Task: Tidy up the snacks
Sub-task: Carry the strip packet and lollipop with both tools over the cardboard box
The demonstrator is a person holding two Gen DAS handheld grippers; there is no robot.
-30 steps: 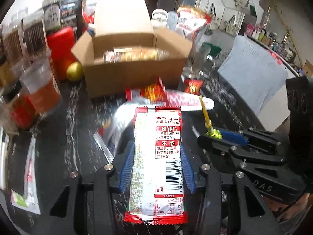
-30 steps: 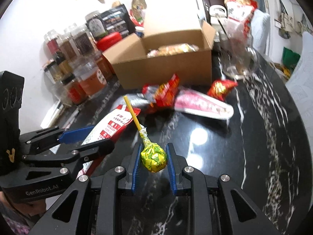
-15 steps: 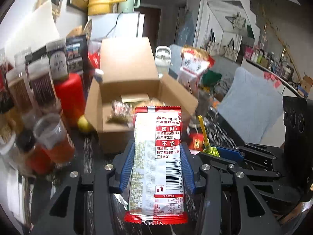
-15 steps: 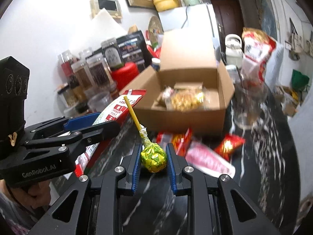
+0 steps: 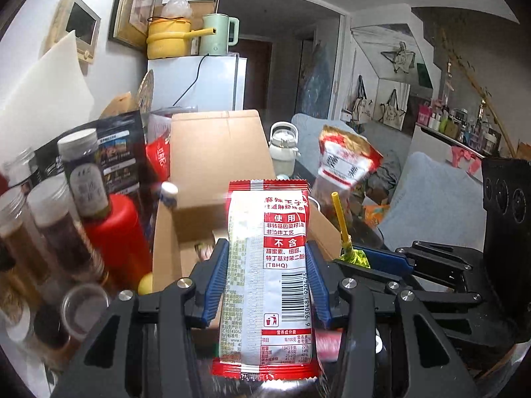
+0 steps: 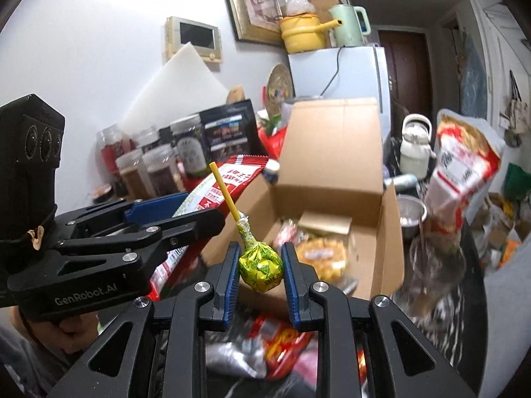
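Observation:
My left gripper [image 5: 267, 262] is shut on a long red and white snack packet [image 5: 265, 285], held lifted in front of the open cardboard box [image 5: 219, 152]. My right gripper [image 6: 260, 265] is shut on a yellow-green wrapped lollipop [image 6: 260, 267] with a yellow stick, close above the box's [image 6: 332, 165] near wall. Inside the box lie a few snack bags [image 6: 320, 255]. The left gripper [image 6: 179, 214] shows at the left of the right wrist view with the packet [image 6: 229, 179]. The right gripper and lollipop [image 5: 353, 258] show at the right of the left wrist view.
Several jars [image 5: 49, 219] and a red bottle [image 5: 114, 232] stand left of the box. A large red snack bag [image 6: 464, 165] and a white kettle [image 6: 415, 146] stand to its right. Loose snack wrappers [image 6: 282, 341] lie on the black marble table below my right gripper.
Both grippers have risen from the table and moved forward to the box, each still holding its snack. The box now fills the view close ahead.

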